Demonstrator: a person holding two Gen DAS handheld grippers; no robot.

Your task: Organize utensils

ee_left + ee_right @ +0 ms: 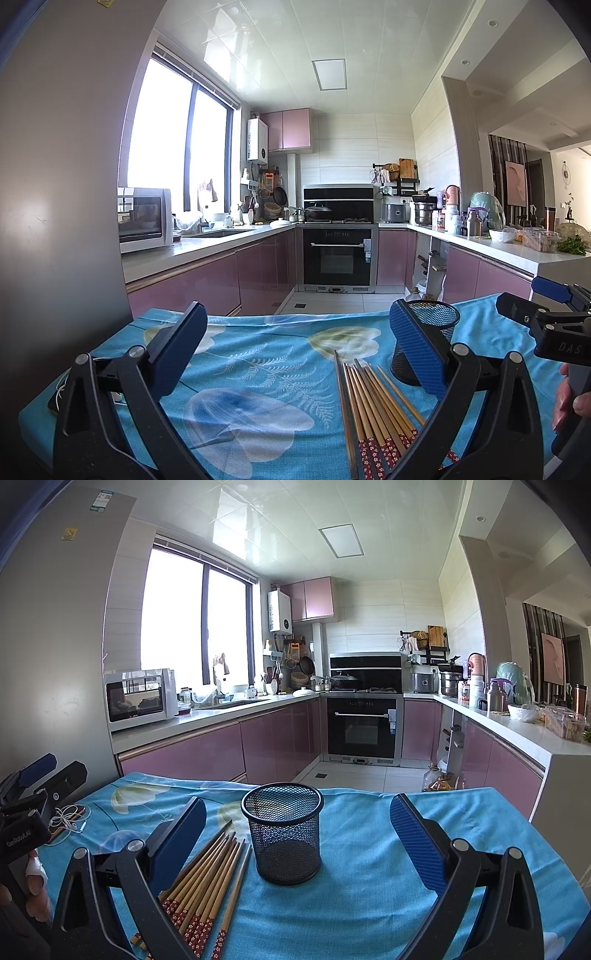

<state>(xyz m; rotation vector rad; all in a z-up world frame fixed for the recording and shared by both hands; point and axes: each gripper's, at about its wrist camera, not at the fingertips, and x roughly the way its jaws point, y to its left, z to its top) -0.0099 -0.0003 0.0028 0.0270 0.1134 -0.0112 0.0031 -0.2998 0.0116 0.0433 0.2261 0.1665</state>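
Note:
Several wooden chopsticks (373, 406) with red patterned ends lie in a bunch on the blue floral tablecloth (258, 369). A black mesh holder (282, 834) stands upright and empty just right of them; it also shows in the left wrist view (432, 332), partly behind my finger. My left gripper (297, 347) is open and empty above the cloth, left of the chopsticks. My right gripper (297, 834) is open and empty, with the holder between and beyond its fingers. The chopsticks (207, 878) lie by its left finger.
White earphones and a phone (68, 821) lie at the table's left edge. The table's far edge drops to a tiled kitchen floor (351, 775). A grey fridge (55, 184) stands close on the left. Pink cabinets and counters ring the room.

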